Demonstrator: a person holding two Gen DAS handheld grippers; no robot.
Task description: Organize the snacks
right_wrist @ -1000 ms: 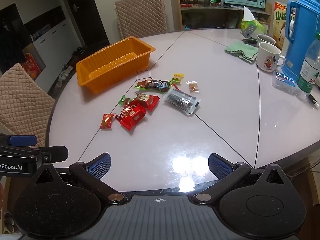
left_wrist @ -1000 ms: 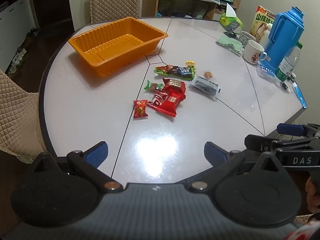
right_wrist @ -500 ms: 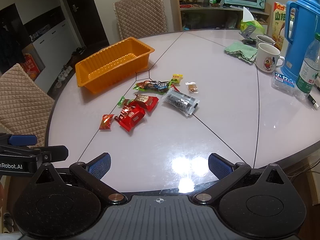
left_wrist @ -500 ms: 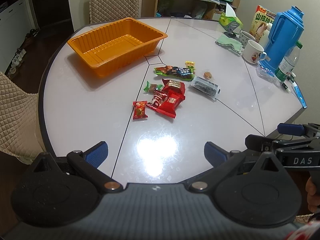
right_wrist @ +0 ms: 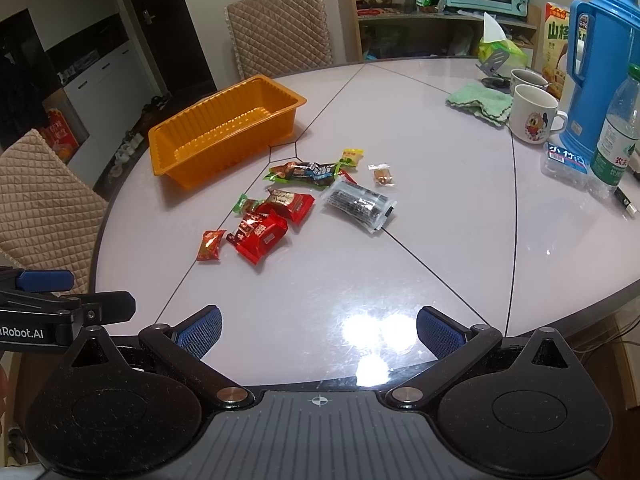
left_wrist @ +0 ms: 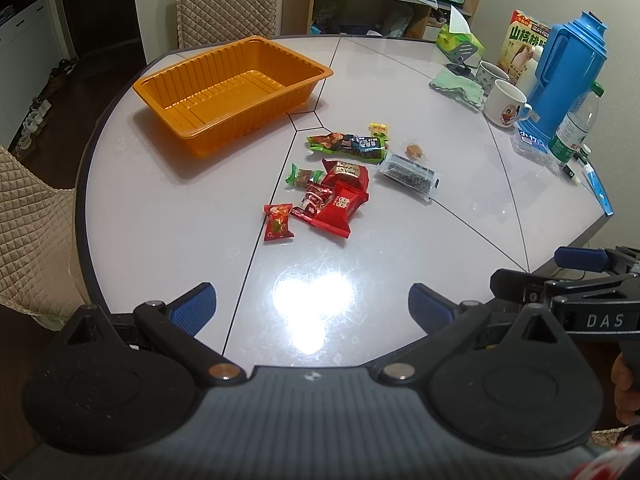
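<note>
The task looks not yet started. The orange tray (left_wrist: 224, 92) stands in the upper left of the left wrist view with nothing inside it, and all the snacks lie loose on the table (left_wrist: 160, 208) in the middle of the frame, well apart from both grippers. Nearest to the lower edge is a small red packet (left_wrist: 278, 222); just beside it is a bigger red bag (left_wrist: 340, 210) that touches other red packets. Above them lies a long dark-green packet (left_wrist: 348, 145), near the tray, and to the right a clear packet with dark content (left_wrist: 408, 176).

The left gripper (left_wrist: 312, 308) is released, with its jaws wide apart and nothing between them. The right gripper (right_wrist: 318, 332) is the same, spread and without load. I judge that every snack is left to be moved into the tray.
</note>
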